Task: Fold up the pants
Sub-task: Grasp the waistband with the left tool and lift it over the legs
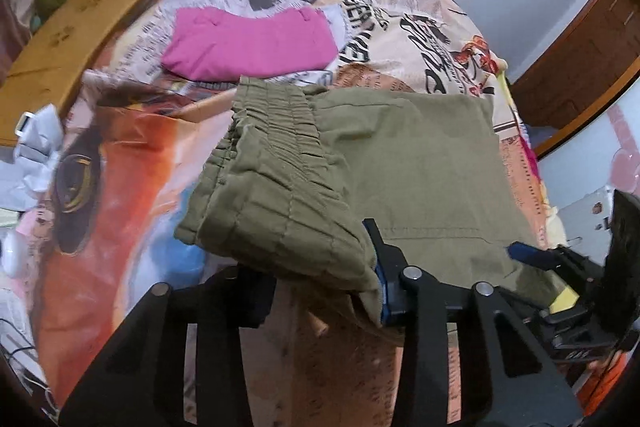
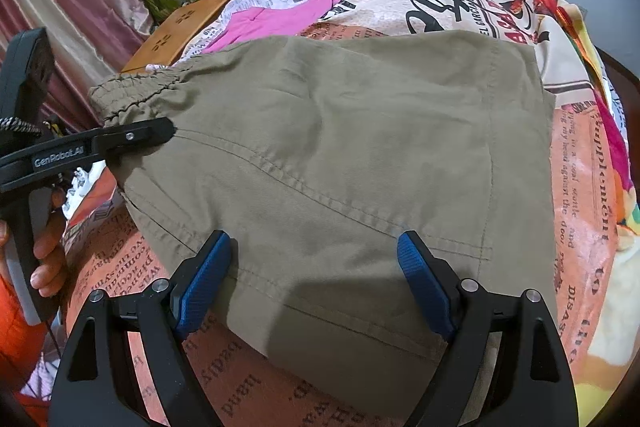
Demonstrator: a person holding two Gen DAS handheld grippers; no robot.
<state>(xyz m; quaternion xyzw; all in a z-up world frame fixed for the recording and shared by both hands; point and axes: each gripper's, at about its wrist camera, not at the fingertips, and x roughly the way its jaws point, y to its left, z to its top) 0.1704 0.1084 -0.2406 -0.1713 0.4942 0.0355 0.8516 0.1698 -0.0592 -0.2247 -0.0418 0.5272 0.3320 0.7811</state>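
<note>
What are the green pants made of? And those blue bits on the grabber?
The olive pants look like woven cotton: matte, softly creased, with stitched seams and a gathered elastic waistband. The blue pads on the right gripper look like rubber or plastic, with a fine bumpy texture.

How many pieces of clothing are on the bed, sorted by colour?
Olive-green: 1, the pants
Pink: 1, a folded garment
Total: 2 garments on the printed bedspread
</note>
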